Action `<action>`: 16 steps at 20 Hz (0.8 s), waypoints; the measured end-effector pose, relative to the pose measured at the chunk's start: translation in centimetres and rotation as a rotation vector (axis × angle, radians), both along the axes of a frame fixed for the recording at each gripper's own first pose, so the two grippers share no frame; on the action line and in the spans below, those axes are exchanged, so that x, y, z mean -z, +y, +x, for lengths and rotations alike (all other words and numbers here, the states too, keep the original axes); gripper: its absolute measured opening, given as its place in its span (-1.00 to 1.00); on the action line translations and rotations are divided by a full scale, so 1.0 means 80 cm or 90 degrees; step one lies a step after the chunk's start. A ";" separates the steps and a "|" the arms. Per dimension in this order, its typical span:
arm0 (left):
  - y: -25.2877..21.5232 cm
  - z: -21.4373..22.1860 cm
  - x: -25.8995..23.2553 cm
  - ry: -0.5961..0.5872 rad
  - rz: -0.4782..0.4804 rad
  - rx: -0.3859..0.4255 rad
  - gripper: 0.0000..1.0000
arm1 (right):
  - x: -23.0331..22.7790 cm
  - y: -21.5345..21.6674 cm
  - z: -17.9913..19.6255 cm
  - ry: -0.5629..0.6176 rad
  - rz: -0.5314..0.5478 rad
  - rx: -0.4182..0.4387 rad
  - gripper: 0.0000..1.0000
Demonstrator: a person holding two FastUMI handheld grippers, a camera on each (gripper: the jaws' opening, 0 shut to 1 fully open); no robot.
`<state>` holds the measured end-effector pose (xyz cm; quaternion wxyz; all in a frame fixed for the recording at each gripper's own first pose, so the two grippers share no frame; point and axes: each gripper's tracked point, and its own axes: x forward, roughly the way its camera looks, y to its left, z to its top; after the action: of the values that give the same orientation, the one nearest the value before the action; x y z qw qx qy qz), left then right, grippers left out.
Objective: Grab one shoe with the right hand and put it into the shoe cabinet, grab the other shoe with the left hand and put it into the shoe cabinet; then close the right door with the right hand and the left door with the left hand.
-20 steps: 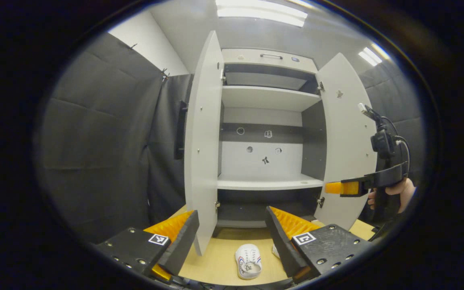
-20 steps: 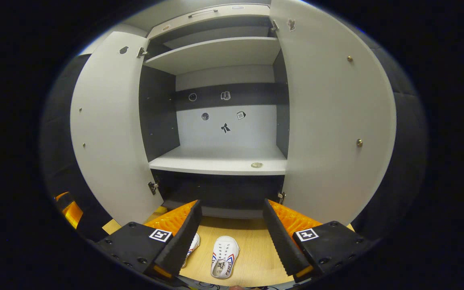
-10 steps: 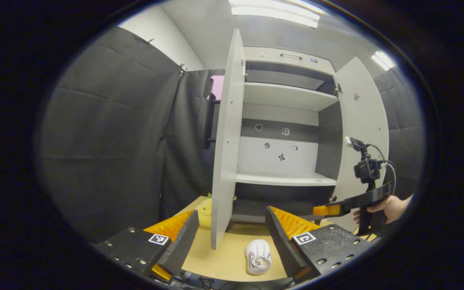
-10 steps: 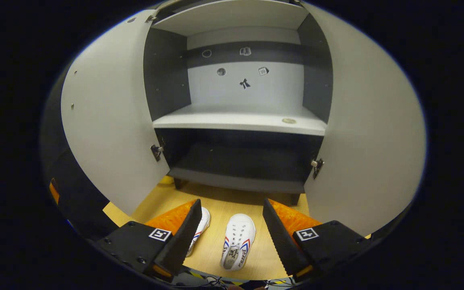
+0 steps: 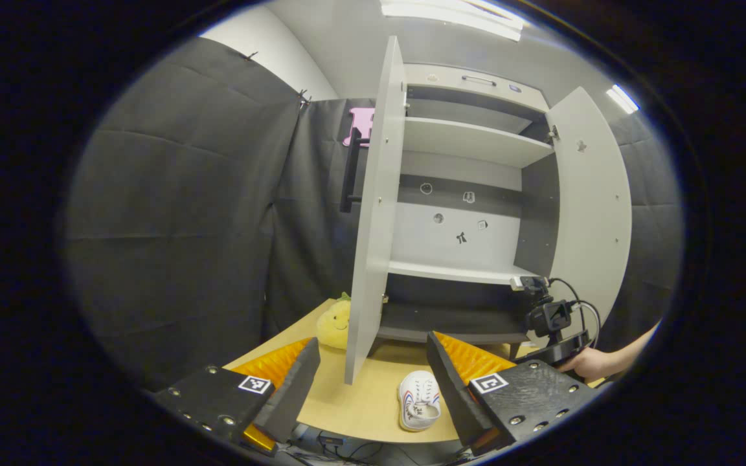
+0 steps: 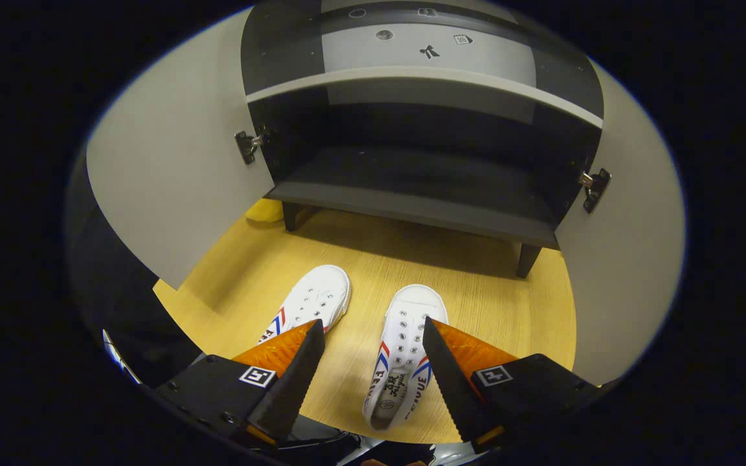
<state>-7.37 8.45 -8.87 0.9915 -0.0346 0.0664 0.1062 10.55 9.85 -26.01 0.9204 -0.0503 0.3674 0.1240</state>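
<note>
Left gripper view: set back and low, facing the open shoe cabinet [image 5: 463,213] roughly level — its whole height shows, with the left door [image 5: 376,213] edge-on. Right gripper view: close in, tilted down over the wooden surface [image 6: 476,285] toward the cabinet's bottom shelf [image 6: 425,188]. Shared ground — the cabinet interior, both doors, the surface and a white shoe [image 5: 418,409] [image 6: 404,356]. The left gripper view also takes in the right claw's rig [image 5: 551,330] at its right side.

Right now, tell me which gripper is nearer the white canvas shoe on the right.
Right. The right gripper hovers just above the white canvas shoe, jaws open around it; the left gripper hangs farther back.
</note>
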 end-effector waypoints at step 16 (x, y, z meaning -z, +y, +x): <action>0.001 0.009 0.008 0.009 0.031 0.003 0.89 | 0.129 -0.004 0.004 0.075 -0.173 -0.037 0.86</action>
<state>-6.65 8.56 -9.51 0.9918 -0.0095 0.0711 0.1059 10.89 9.54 -36.30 0.8779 -0.1777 0.4326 0.1025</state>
